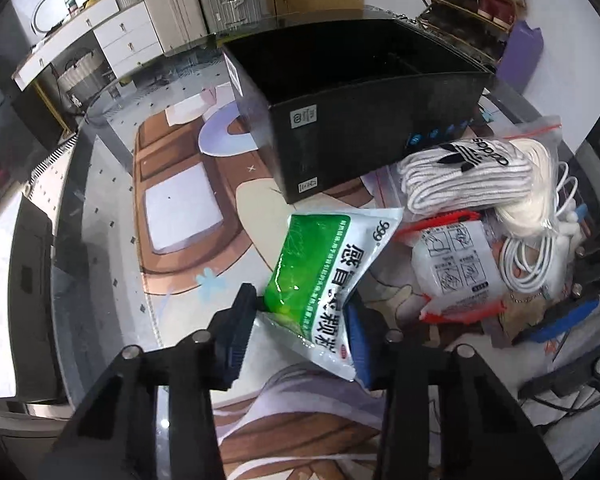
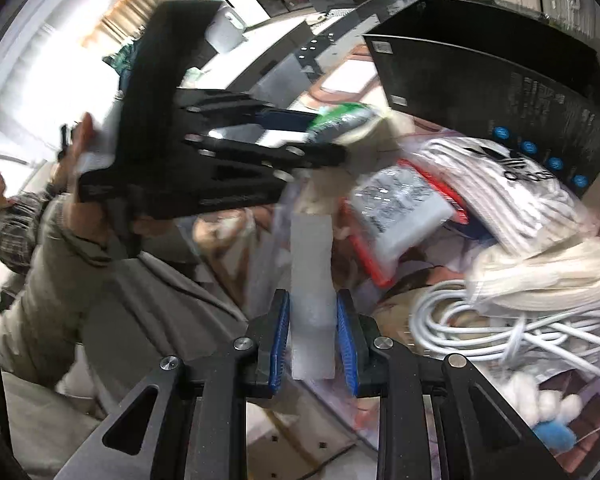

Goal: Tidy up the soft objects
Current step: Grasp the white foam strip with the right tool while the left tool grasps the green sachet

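Observation:
In the left wrist view my left gripper [image 1: 300,308] is shut on the lower end of a green and white medicine packet [image 1: 320,256], just in front of an open black box [image 1: 360,92]. The right wrist view shows the same left gripper [image 2: 328,136] and packet [image 2: 340,118] from the side, blurred. My right gripper [image 2: 312,300] is shut on a translucent white strip [image 2: 312,248], which looks like the edge of a clear plastic bag. Bagged white socks [image 1: 460,176], a white packet with red edges [image 1: 456,268] and a coiled white cable [image 1: 528,264] lie in a heap to the right.
The glass-topped table [image 1: 100,184] has a patterned mat under the glass. The black box [image 2: 500,80] stands behind the heap. A skein of cream yarn [image 2: 540,276] lies on the cable [image 2: 480,320]. A person's hand [image 2: 84,136] holds the left gripper. Drawers and suitcases stand beyond the table.

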